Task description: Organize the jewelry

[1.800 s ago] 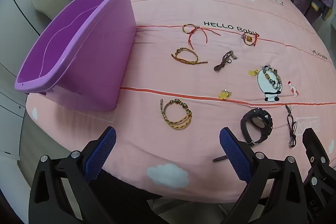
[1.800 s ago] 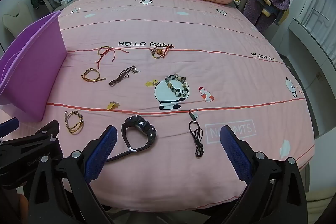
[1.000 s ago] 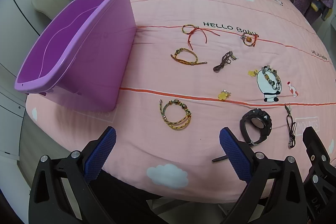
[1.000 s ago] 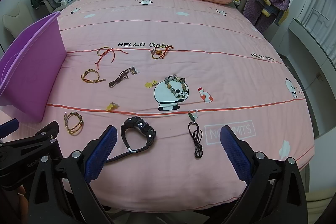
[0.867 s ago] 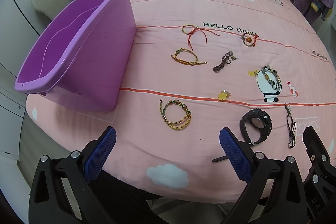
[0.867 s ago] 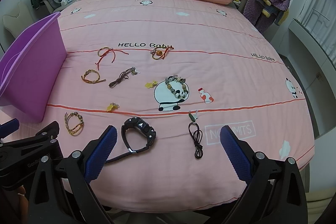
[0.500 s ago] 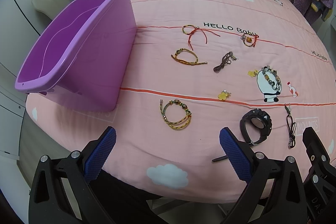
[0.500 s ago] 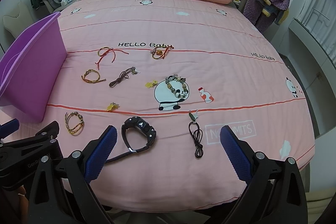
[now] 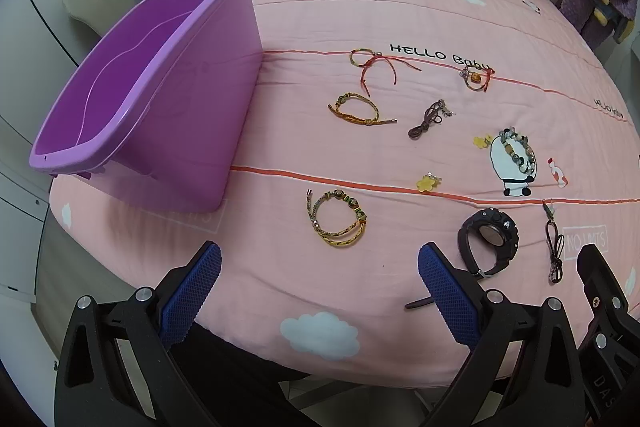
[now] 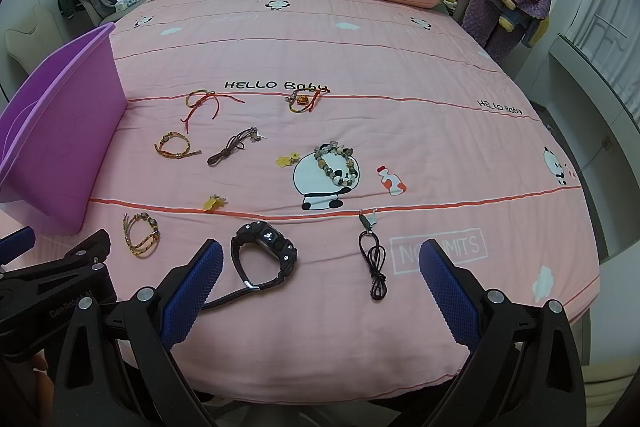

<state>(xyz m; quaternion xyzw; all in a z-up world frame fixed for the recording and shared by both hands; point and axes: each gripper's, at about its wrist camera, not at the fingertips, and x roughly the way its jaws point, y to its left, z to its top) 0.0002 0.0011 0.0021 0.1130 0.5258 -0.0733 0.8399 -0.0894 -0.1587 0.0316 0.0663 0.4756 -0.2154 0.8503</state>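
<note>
Jewelry lies scattered on the pink bedspread, nothing yet in the purple bin. Nearest that bin is the beaded cord bracelet, just right of its near corner, dead ahead of my left gripper and lying flat. The black watch sits further right, before my right gripper. Both jaws spread wide, holding nothing.
</note>
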